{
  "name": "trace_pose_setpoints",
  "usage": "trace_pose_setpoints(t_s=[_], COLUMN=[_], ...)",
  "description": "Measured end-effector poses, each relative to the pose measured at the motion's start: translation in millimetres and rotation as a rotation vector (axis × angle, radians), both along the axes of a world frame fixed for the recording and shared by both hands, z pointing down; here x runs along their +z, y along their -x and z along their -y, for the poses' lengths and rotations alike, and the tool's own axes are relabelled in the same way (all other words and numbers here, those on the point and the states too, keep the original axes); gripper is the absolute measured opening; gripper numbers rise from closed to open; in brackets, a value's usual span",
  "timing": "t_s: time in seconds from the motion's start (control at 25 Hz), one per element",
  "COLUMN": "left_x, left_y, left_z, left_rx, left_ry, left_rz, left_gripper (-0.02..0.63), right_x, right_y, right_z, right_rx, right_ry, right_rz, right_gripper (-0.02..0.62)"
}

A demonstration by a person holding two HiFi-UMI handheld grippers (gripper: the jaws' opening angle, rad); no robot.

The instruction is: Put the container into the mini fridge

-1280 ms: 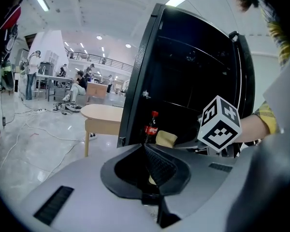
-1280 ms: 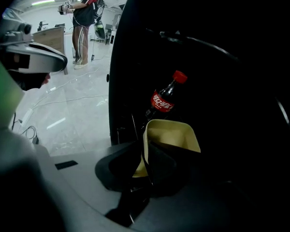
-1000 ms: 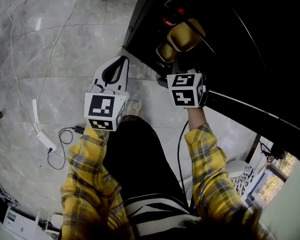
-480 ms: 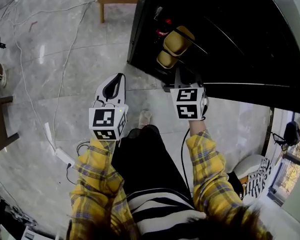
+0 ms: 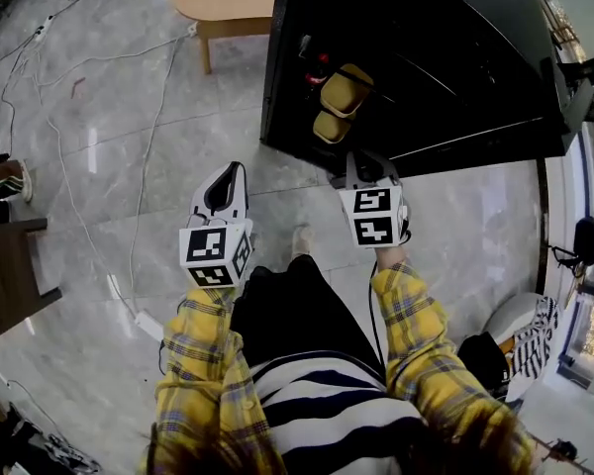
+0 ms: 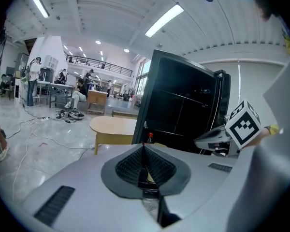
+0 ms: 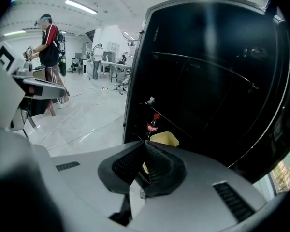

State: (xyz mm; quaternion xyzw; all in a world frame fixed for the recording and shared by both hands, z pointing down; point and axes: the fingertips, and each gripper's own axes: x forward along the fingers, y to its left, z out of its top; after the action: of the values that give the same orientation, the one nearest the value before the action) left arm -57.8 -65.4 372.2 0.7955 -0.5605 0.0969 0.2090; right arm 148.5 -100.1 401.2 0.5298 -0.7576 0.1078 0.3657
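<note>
Yellow containers (image 5: 347, 88) (image 5: 328, 127), two, beside one bottle (image 7: 153, 125) in one black mini fridge (image 5: 445, 57)

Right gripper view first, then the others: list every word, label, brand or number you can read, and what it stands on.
Red label on the red-capped dark bottle inside the black mini fridge: white print, too small to read.
White cube on the left hand-held gripper: black square markers only, no letters.
White cube on the right hand-held gripper: the same.
No other text is readable.
</note>
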Motion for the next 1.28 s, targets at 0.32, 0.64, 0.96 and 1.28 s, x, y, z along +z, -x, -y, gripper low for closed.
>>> trace_pose_setpoints(t_s=[0.32,0.64,0.96,1.28], left_x=[-21,-32,-42,-43], left_y=[16,18,19,17], left_z=[-16,-34,-48,-54], left_rx=[0.015,0.066,0.058,0.055], left_ry=[-0.002,-0.011,-0.004,0.004], left_rz=[0.011,0.058,0.055,0.061], left_gripper=[0.018,0.018,0.018,0.018], right_x=[-21,-36,-46,-45], right_y=[1,4,-2,0], right_z=[-35,-65,-78,-81], right_rx=[0.052,0.074,0.095,0.093], right_ry=[-0.005,-0.018,-0.027,-0.02], right_rz=[0.04,0.091,0.136,0.171], right_gripper=[0.027,0.026,0.026,0.027])
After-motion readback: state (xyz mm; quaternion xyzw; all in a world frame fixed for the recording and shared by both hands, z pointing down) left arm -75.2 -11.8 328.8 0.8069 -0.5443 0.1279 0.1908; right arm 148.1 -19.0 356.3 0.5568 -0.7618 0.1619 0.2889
